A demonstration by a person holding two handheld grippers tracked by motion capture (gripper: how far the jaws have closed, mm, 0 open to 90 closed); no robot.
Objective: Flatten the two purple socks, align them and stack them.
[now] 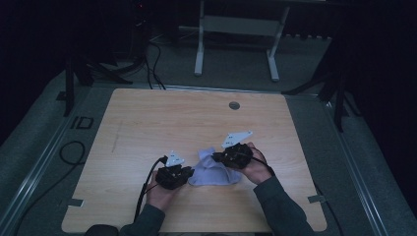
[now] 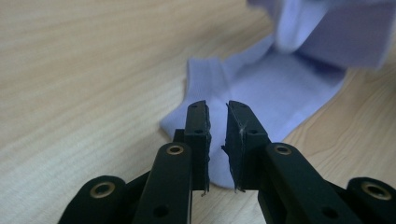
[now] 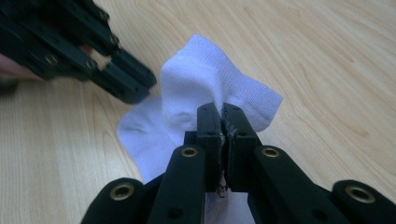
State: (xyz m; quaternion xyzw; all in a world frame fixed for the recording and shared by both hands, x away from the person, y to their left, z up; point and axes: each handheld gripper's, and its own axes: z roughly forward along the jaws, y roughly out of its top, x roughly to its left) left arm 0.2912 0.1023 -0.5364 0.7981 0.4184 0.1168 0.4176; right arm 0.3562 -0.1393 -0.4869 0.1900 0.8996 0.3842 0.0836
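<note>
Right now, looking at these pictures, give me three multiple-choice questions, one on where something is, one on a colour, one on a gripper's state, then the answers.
1. Where does the sock lie on the table?
A. far left corner
B. near edge, between the two grippers
C. beside the round hole at the far edge

2. What colour is the sock?
A. white to pale lilac
B. red
C. black

3. How does the right gripper stand?
A. wide open above the sock
B. shut on bare wood
C. shut on the sock

Answers: 1 B, the high view shows it between the hands; 2 A, pale in each view; 3 C, the right gripper view shows fabric pinched between closed jaws.
</note>
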